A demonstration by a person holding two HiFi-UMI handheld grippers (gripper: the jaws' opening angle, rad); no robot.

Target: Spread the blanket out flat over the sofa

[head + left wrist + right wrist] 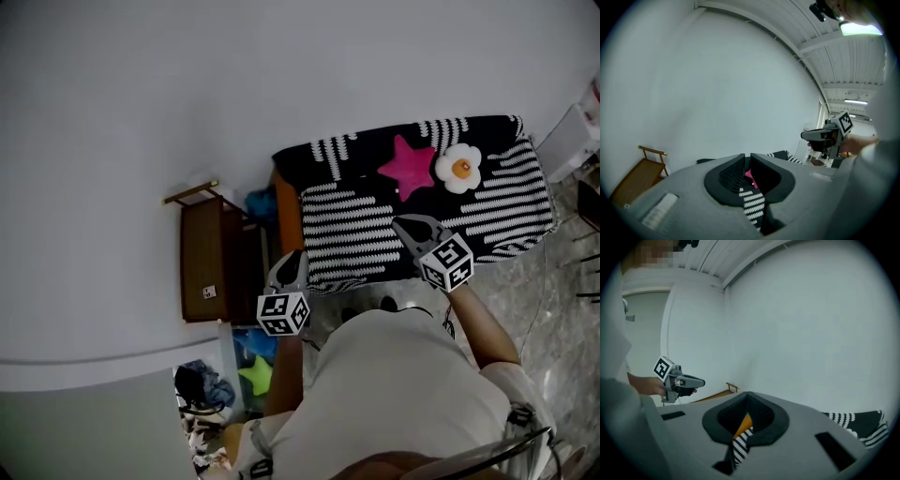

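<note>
A black-and-white striped blanket (356, 230) lies spread over the sofa, whose orange arm (289, 217) shows at its left end. A pink star cushion (409, 164) and a white flower cushion (459, 168) rest on top of it. My left gripper (292, 259) hovers by the blanket's front left corner, and my right gripper (404, 224) is over the front middle. In each gripper view the jaws (746, 157) (747, 395) stand close together with nothing pinched. Only stripes, pink and orange show through the slit. Both grippers tilt up toward the wall.
A brown wooden side table (214, 262) stands left of the sofa against the white wall. Blue and green soft things (256, 364) lie on the floor below it. A white unit (574, 141) sits at the sofa's right end. A person's torso fills the lower frame.
</note>
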